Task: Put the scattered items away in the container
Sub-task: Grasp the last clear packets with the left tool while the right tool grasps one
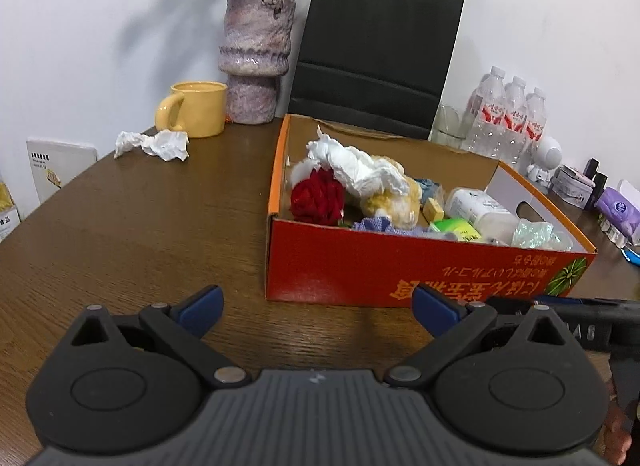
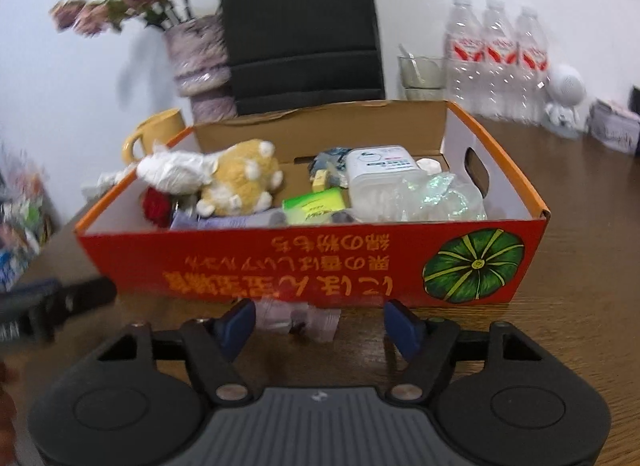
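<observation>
A red cardboard box (image 1: 360, 266) with an orange rim stands on the brown table; it also shows in the right wrist view (image 2: 280, 262). It holds a red rose (image 1: 318, 201), a yellow plush toy (image 2: 240, 181), white tissue (image 1: 356, 165), a white bottle (image 1: 480, 209), a green packet (image 2: 312, 205) and crinkled clear plastic (image 2: 440, 197). A crumpled white tissue (image 1: 154, 144) lies on the table left of the box. My left gripper (image 1: 318, 312) is open and empty, just before the box. My right gripper (image 2: 320, 326) is open, with a small pale packet (image 2: 298, 320) on the table between its fingers.
A yellow mug (image 1: 196, 113), a purple vase (image 1: 254, 61) with dried flowers and a black paper bag (image 1: 376, 53) stand behind the box. Water bottles (image 1: 508, 117), a glass (image 2: 422, 71), a white figurine (image 2: 566, 101) and purple packs (image 1: 620, 209) sit at the right.
</observation>
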Tool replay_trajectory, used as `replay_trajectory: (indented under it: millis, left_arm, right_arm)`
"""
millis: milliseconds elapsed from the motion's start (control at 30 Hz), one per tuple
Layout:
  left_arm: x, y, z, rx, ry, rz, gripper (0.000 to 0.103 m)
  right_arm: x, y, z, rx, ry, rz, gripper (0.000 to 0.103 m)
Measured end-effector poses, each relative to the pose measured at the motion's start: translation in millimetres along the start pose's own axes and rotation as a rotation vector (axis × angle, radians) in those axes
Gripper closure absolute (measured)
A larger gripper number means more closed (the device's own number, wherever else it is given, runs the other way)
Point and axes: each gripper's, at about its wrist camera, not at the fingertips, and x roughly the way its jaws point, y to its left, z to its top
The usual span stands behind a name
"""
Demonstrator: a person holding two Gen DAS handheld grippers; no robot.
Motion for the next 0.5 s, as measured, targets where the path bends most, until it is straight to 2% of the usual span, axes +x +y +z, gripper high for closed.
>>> replay_trajectory:
  millis: [167,233,300,500]
  left_arm:
    - [0,-7,-2,0.013,0.002,-0.006,0.000]
    - [1,-10,-3,0.018,0.005,-0.008,0.000]
    - [2,-16,-5,0.023,0.011,-0.011,0.001]
    - [10,-41,-11,0.053,0.039,-0.029,0.004]
  right_arm:
    - [14,5,-1,-0.026,0.028,-0.013,0.039]
    - [14,9,-3,-0.063,0.016,-0.027,0.047]
    - [10,7,-4,-0.071,0.019,0.015,0.077]
    - [3,-9,-6,-0.044,0.019,0.063,0.087]
